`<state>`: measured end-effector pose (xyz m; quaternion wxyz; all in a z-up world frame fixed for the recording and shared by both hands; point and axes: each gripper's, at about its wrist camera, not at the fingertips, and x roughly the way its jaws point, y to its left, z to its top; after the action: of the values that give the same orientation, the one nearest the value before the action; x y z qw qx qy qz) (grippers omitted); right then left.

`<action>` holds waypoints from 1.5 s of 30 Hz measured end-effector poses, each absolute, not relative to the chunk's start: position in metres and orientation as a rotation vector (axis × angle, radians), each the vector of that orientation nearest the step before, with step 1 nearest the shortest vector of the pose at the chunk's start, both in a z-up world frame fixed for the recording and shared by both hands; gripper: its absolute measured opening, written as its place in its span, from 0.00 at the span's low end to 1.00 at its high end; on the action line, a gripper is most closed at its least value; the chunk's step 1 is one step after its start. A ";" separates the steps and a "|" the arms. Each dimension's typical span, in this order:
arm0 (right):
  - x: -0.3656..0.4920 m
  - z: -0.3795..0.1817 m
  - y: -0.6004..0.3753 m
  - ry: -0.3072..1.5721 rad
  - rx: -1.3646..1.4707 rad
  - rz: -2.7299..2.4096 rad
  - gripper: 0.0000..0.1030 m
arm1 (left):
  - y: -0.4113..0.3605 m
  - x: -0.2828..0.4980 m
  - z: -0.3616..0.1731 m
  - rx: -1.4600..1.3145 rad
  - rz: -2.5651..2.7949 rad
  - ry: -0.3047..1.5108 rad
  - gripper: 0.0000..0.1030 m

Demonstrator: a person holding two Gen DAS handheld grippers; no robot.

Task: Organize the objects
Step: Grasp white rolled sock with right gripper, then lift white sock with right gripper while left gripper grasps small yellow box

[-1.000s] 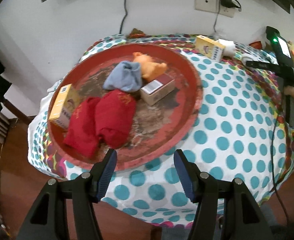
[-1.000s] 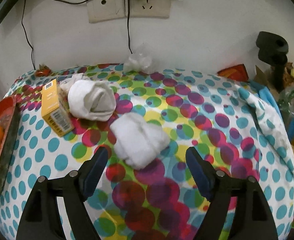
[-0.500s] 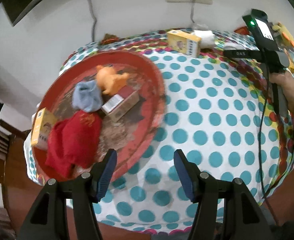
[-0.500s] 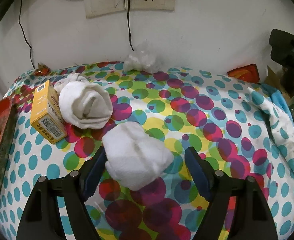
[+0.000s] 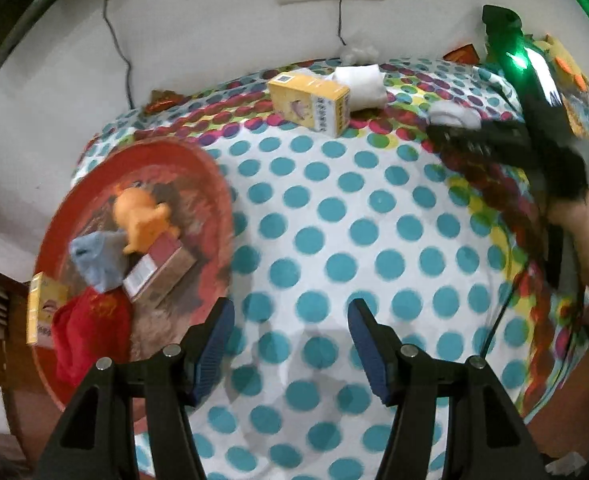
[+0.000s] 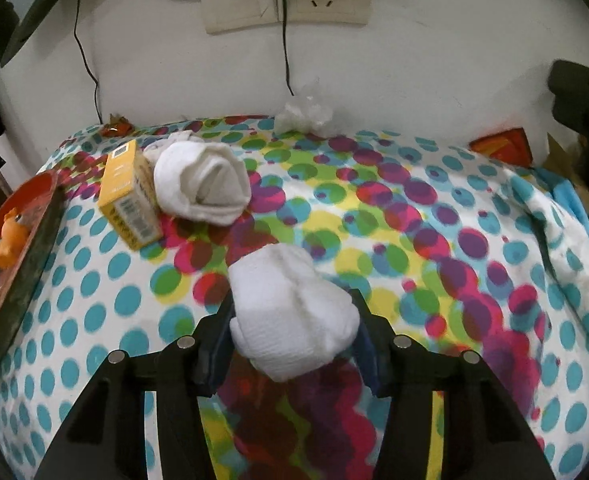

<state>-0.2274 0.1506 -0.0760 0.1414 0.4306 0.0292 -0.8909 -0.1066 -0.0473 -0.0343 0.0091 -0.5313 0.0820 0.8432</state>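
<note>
Right claw is clamped on a rolled white sock, both blue pads pressed into its sides, the bundle bulging out ahead of the fingers. It sits low over the spotted desk, and I can't tell whether the sock is lifted clear or touching the cloth. That's the pick step, by the look of it: grip made, carry not begun.

Left claw is wide open and holding nothing, hovering above the blue-dotted part of the desk, just beside the rim of the red tray. In the tray lie an orange toy, a grey sock, a red cloth, a small box and, at the far left edge, a yellow box.

Out on the desk, a second rolled sock rests against another yellow box, both near the wall and well apart from the tray. A crumpled white wad sits by the wall too.

Next, I'd judge, the gripped sock wants lifting and a swing to the left toward the tray, which has other things gathered in it. The pinch is soft and the roll could loosen, so a steady squeeze and a low drop make sense. Free space in the tray looks to be on its near right side.
</note>
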 end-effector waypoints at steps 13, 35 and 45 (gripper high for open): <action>-0.209 -0.075 0.160 0.133 1.252 -2.571 0.49 | -0.034 -0.202 -0.014 -1.637 2.637 -0.177 0.59; -0.207 -0.075 0.157 0.140 1.252 -2.557 0.57 | -0.051 -0.326 -0.050 -1.945 2.623 -0.609 0.60; -0.208 -0.077 0.157 0.139 1.252 -2.557 0.59 | -0.059 -0.321 -0.065 -1.948 2.653 -0.534 0.58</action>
<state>-0.2078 0.1567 -0.0767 0.1451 0.4347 0.0483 -0.8875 -0.3207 -0.0590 -0.0651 -0.0964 -0.5814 -0.1595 0.7920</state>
